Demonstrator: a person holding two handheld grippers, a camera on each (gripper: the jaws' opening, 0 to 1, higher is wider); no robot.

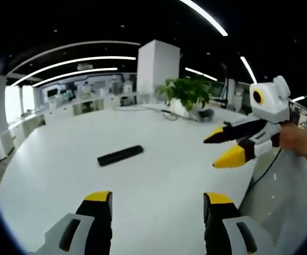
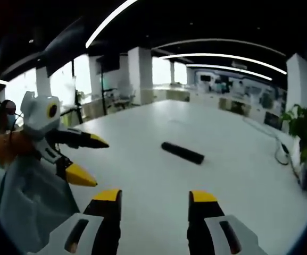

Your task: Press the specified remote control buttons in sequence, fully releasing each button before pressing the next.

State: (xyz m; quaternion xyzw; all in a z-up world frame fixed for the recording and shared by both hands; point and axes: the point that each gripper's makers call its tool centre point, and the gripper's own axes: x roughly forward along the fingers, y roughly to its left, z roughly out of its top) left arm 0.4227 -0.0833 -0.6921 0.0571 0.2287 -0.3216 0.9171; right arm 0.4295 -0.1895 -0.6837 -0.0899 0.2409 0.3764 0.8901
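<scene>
A black remote control [image 1: 120, 155] lies flat on the white table [image 1: 52, 175], out ahead of my left gripper [image 1: 157, 197], whose yellow-tipped jaws stand wide apart with nothing between them. In from the right comes my right gripper [image 1: 217, 150], open and hovering above the table to the right of the remote. From the right gripper view the remote [image 2: 182, 153] lies ahead and slightly right of my right gripper [image 2: 155, 195], also open and empty. The left gripper [image 2: 96, 162] hangs at the left, jaws apart. Neither gripper touches the remote.
A potted plant [image 1: 188, 93] and a cable sit at the table's far side, below a white pillar [image 1: 157, 66]. The plant [image 2: 305, 133] is at the right edge in the right gripper view. A person's hand [image 1: 302, 141] holds the right gripper. Office desks stand behind.
</scene>
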